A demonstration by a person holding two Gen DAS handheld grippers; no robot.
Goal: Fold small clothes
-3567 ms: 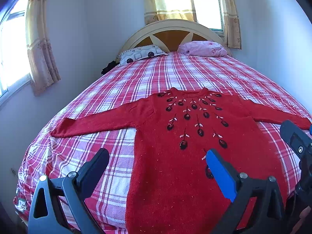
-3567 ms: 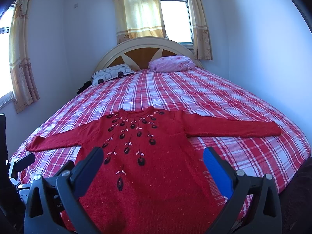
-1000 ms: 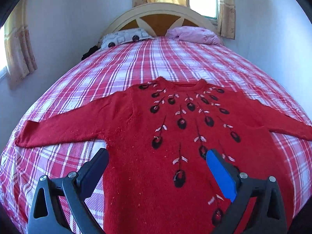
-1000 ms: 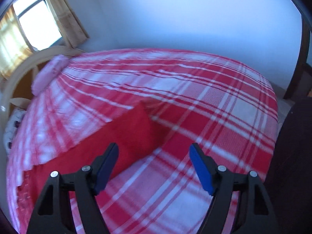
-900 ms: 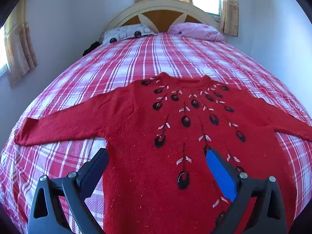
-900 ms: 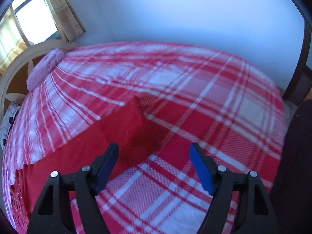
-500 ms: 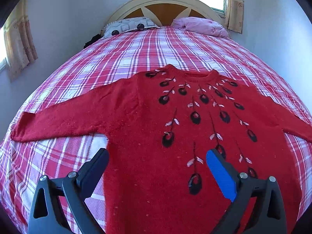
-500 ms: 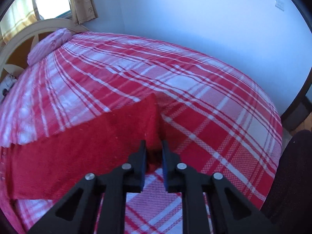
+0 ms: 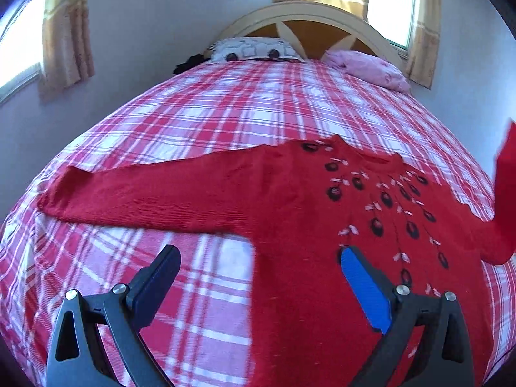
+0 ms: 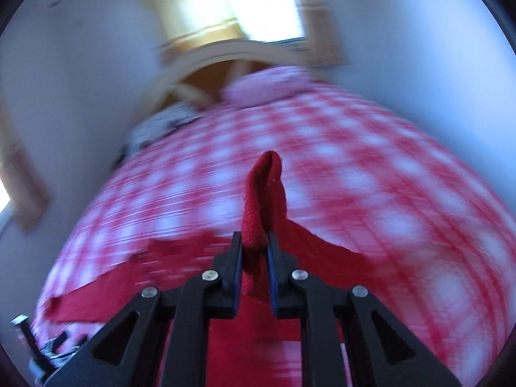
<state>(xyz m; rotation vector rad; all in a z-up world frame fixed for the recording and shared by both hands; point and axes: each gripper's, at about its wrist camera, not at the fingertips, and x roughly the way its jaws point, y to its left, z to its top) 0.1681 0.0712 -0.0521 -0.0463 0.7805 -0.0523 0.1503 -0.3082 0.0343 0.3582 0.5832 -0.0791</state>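
Note:
A red knitted sweater (image 9: 290, 213) with dark embroidered flowers lies face up on the checked bedspread (image 9: 242, 119). Its left sleeve (image 9: 138, 193) stretches out flat toward the bed's left side. My left gripper (image 9: 258, 277) hovers open over the sweater's left flank, with nothing between its fingers. My right gripper (image 10: 254, 242) is shut on the cuff of the right sleeve (image 10: 262, 200), which stands up between the pads and trails down to the bed. In the left wrist view that lifted right sleeve (image 9: 504, 190) rises at the right edge.
A patterned pillow (image 9: 254, 50) and a pink pillow (image 9: 371, 69) lie against the arched headboard (image 9: 309, 21). Curtained windows sit behind the bed and on the left wall. The right wrist view is motion-blurred. The left gripper's body (image 10: 38, 345) shows at its lower left.
My right gripper closed on the right sleeve's cuff, then lifted it off the bed and swung it leftward over the sweater. My left gripper shifted left toward the left sleeve side.

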